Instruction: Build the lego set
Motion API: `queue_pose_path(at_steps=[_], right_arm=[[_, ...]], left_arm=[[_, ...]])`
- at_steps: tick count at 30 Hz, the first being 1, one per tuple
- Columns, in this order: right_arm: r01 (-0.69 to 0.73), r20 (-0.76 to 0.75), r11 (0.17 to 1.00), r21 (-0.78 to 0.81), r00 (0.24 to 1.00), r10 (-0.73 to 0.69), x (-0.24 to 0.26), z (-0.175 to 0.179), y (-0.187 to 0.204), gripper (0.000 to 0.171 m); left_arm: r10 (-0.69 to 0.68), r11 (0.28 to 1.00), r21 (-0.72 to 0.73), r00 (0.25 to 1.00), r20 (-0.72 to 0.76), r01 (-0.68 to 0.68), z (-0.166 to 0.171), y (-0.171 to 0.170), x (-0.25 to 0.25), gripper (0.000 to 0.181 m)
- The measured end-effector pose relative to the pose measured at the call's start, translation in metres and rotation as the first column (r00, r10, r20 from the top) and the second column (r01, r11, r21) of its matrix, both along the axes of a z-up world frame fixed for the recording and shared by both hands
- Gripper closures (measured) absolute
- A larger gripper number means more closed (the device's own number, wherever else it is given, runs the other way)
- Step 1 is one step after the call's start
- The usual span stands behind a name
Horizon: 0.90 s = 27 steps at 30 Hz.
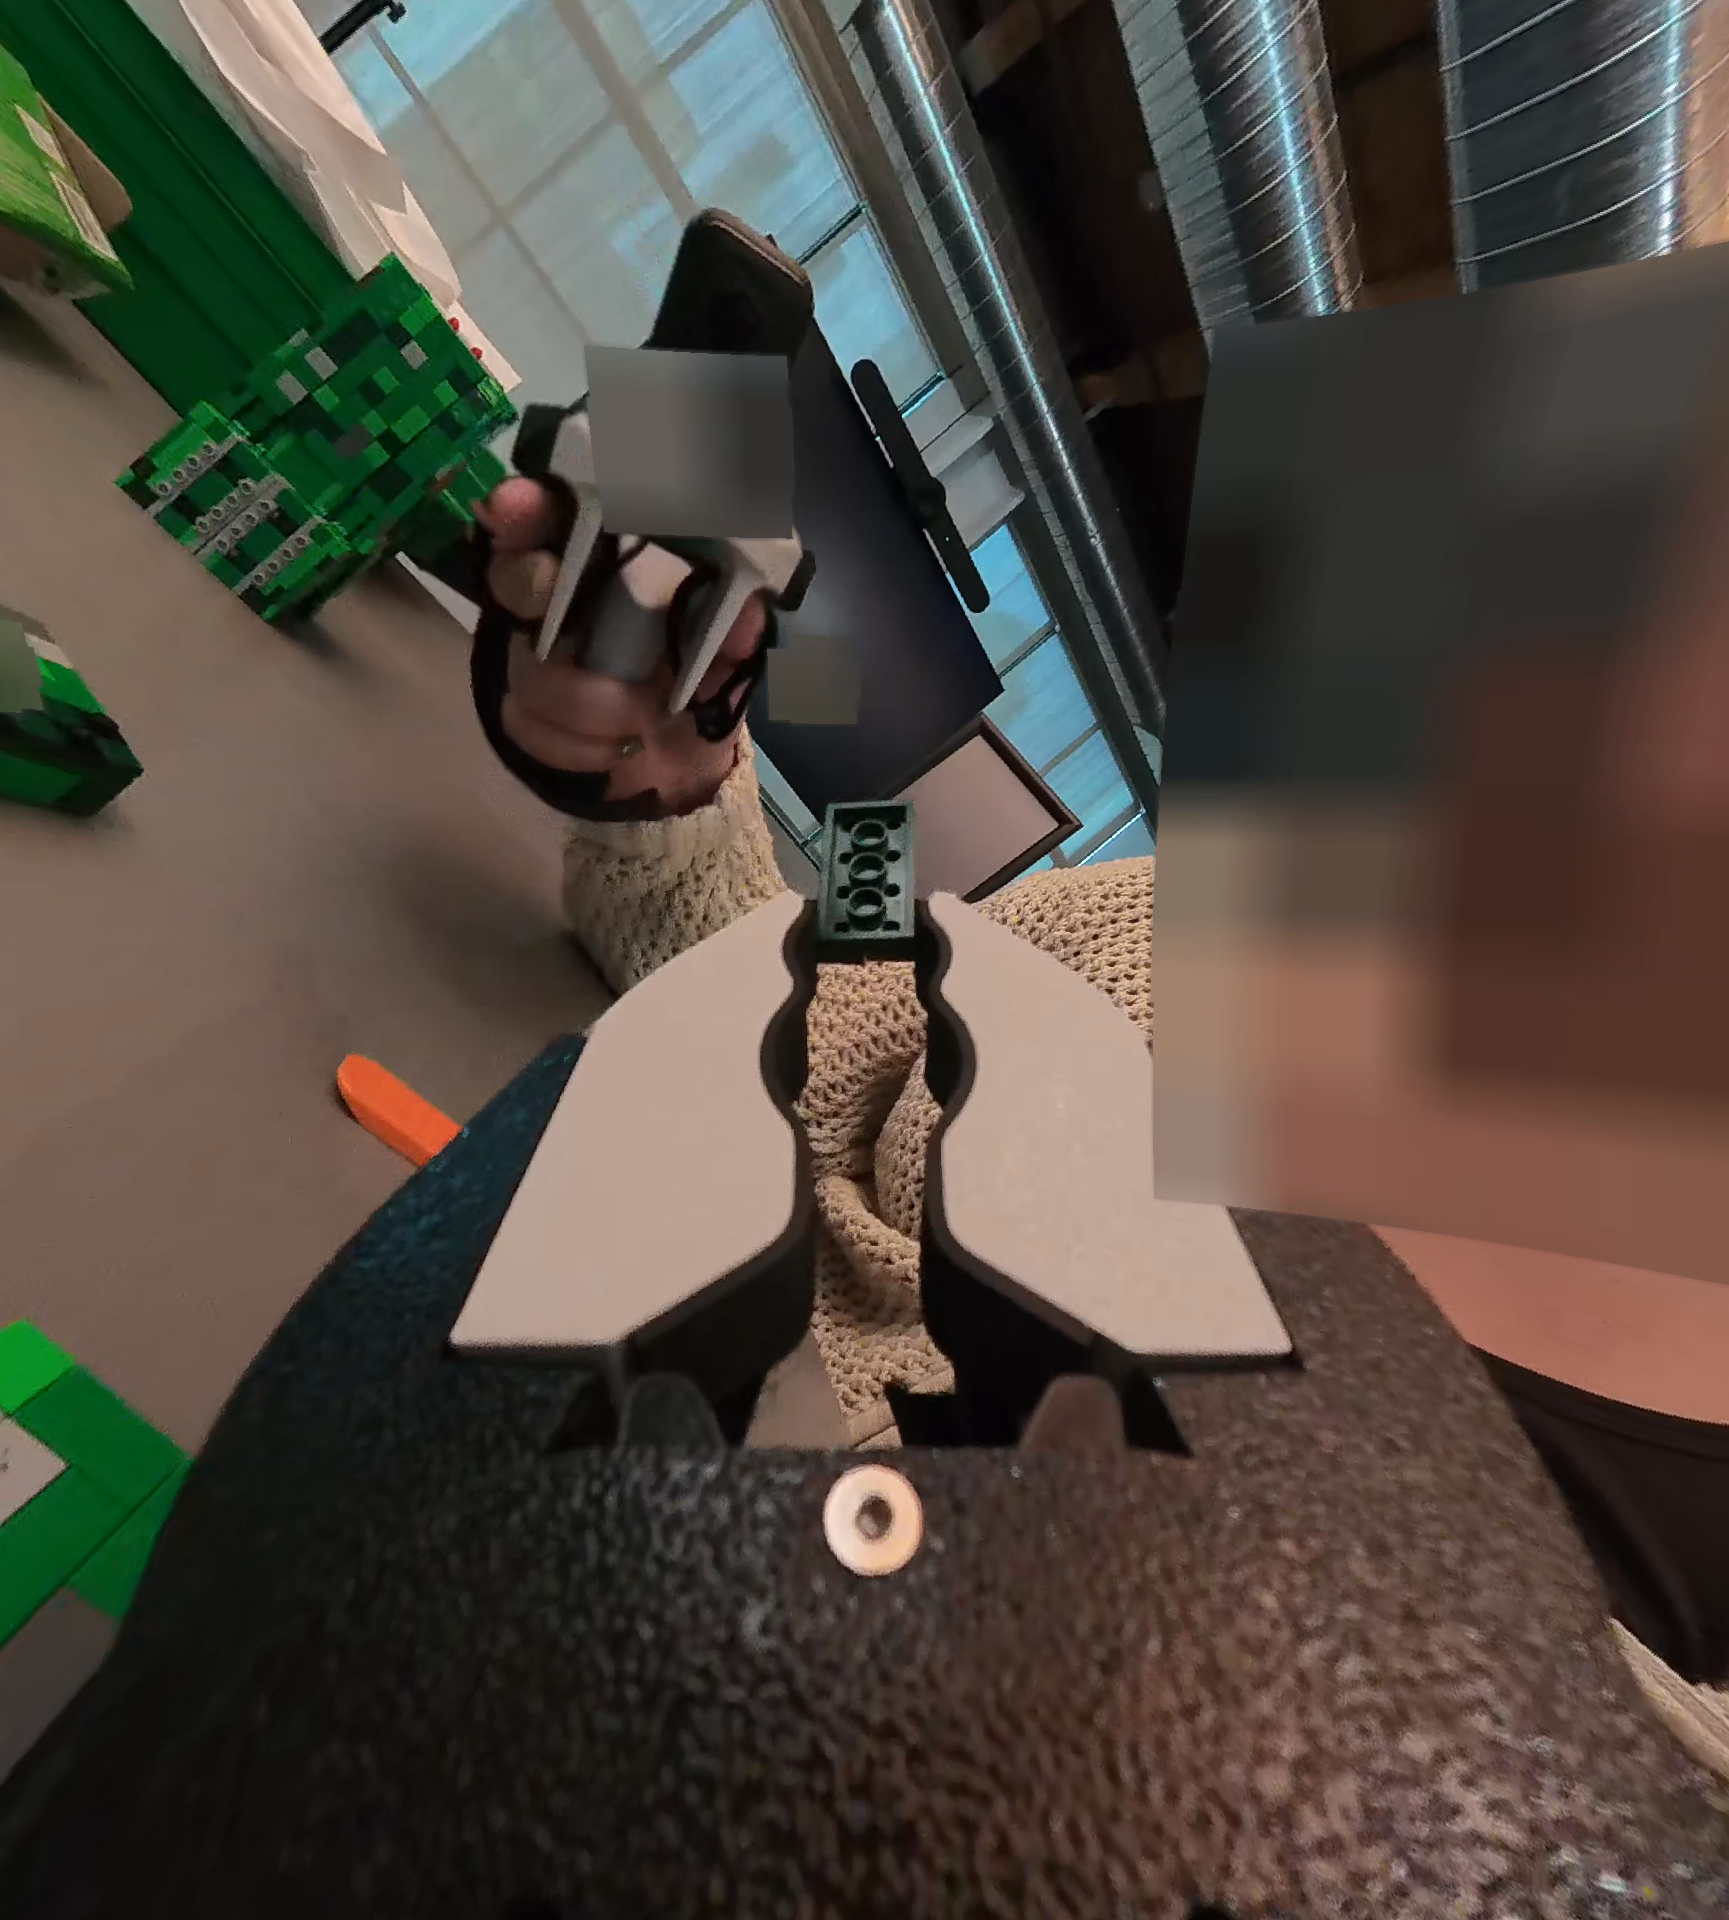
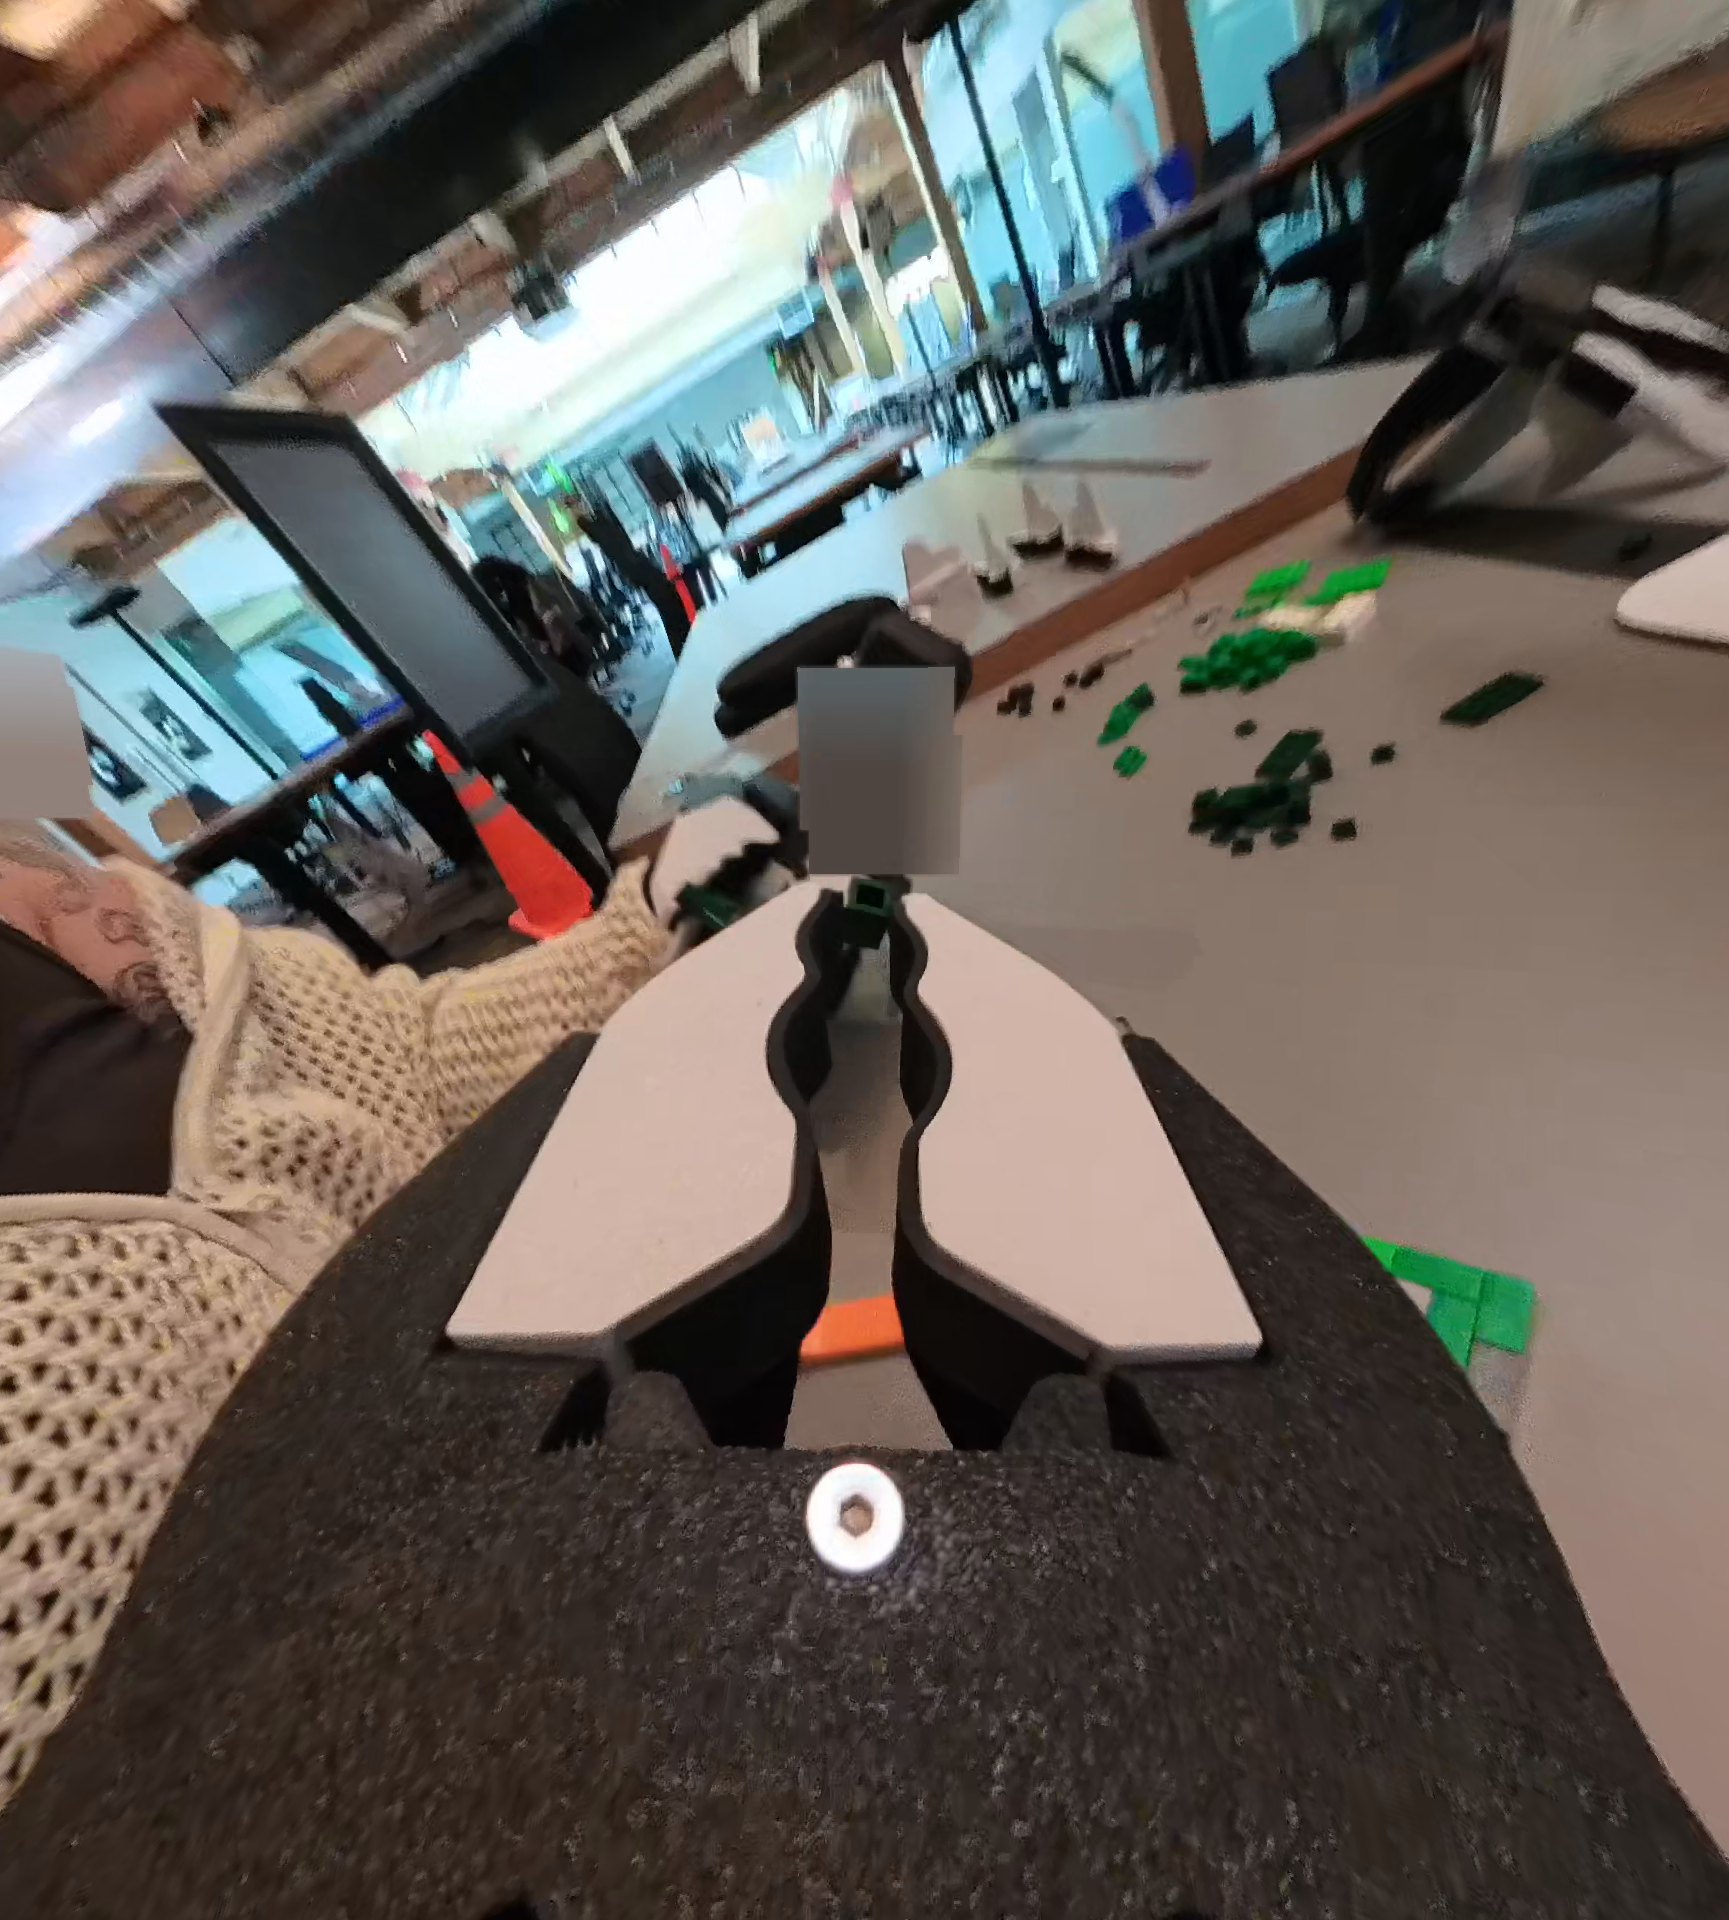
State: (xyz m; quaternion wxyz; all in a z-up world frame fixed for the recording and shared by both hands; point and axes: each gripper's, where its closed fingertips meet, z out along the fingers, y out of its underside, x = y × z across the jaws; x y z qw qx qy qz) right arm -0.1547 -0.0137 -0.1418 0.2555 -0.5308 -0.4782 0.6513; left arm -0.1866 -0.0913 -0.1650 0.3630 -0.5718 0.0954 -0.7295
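Where tips narrow: left claw [image 1: 865,914] pinching dark green brick [image 1: 867,868]; right claw [image 2: 865,914] nipping small green piece [image 2: 868,902].

My right gripper [image 2: 858,914] is closed on a small dark green brick [image 2: 868,902], pinched right at my fingertips with its hollow underside turned toward me. Just beyond my tips, slightly left, the left gripper [image 2: 725,883] faces me — it too carries something dark green, though blur hides the detail. A cream knit sleeve [image 2: 340,1039] runs in from the left of my jaws. Below my fingers, seen through the gap between them, lies an orange tool [image 2: 852,1332] on the grey table [image 2: 1462,1039]. Ahead and to the right of my tips — well apart — loose green pieces [image 2: 1255,800] are scattered. A bright green plate [image 2: 1462,1304] lies close beside my right finger.
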Motion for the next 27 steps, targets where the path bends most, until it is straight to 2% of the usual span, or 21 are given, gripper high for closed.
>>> queue_pose_path(at_steps=[3, 11, 13, 15, 17, 19, 21, 23, 24, 26, 27], right_arm=[[0.018, -0.092, 0.999, -0.051, 0.995, -0.023, 0.011, 0.018, 0.009, 0.164], [-0.006, -0.117, 0.996, -0.091, 0.993, -0.004, 0.015, 0.023, 0.008, 0.164], [-0.021, -0.109, 0.997, -0.078, 0.994, 0.012, 0.014, 0.023, 0.003, 0.163], [-0.043, -0.09, 0.998, -0.053, 0.995, 0.039, 0.012, 0.02, -0.003, 0.164], [-0.055, -0.05, 0.999, -0.004, 0.997, 0.054, 0.008, 0.012, -0.01, 0.164], [-0.066, 0.009, 0.997, 0.05, 0.998, 0.065, 0.001, 0.0, -0.018, 0.164], [-0.077, 0.061, 0.993, 0.091, 0.996, 0.071, -0.005, -0.012, -0.024, 0.163], [-0.09, 0.074, 0.988, 0.124, 0.994, 0.082, -0.009, -0.017, -0.03, 0.163], [-0.09, 0.069, 0.986, 0.142, 0.994, 0.081, -0.01, -0.017, -0.031, 0.163], [-0.087, 0.045, 0.98, 0.177, 0.996, 0.08, -0.01, -0.013, -0.033, 0.163], [-0.081, 0.03, 0.979, 0.188, 0.997, 0.077, -0.01, -0.011, -0.033, 0.163]], left_arm=[[-0.005, 1.0, 0.0, 1.0, 0.002, 0.005, 0.0, -0.001, 0.0, 0.163], [0.005, 1.0, 0.011, 1.0, -0.014, -0.004, -0.001, 0.0, 0.001, 0.164], [0.052, 0.998, 0.033, 0.995, -0.091, -0.049, -0.008, 0.005, 0.002, 0.164], [0.151, 0.985, 0.124, 0.952, -0.266, -0.122, -0.022, 0.012, 0.003, 0.164], [0.267, 0.947, 0.289, 0.851, -0.453, -0.143, -0.036, 0.015, 0.006, 0.164], [0.38, 0.876, 0.47, 0.759, -0.529, -0.112, -0.037, 0.014, 0.012, 0.163], [0.441, 0.826, 0.554, 0.727, -0.527, -0.099, -0.034, 0.014, 0.017, 0.163], [0.423, 0.835, 0.539, 0.758, -0.496, -0.112, -0.031, 0.013, 0.017, 0.164], [0.385, 0.846, 0.519, 0.81, -0.442, -0.12, -0.024, 0.009, 0.017, 0.163], [0.256, 0.867, 0.48, 0.945, -0.202, -0.133, 0.008, -0.008, 0.013, 0.164], [0.161, 0.879, 0.463, 0.985, -0.054, -0.118, 0.027, -0.02, 0.006, 0.164]])
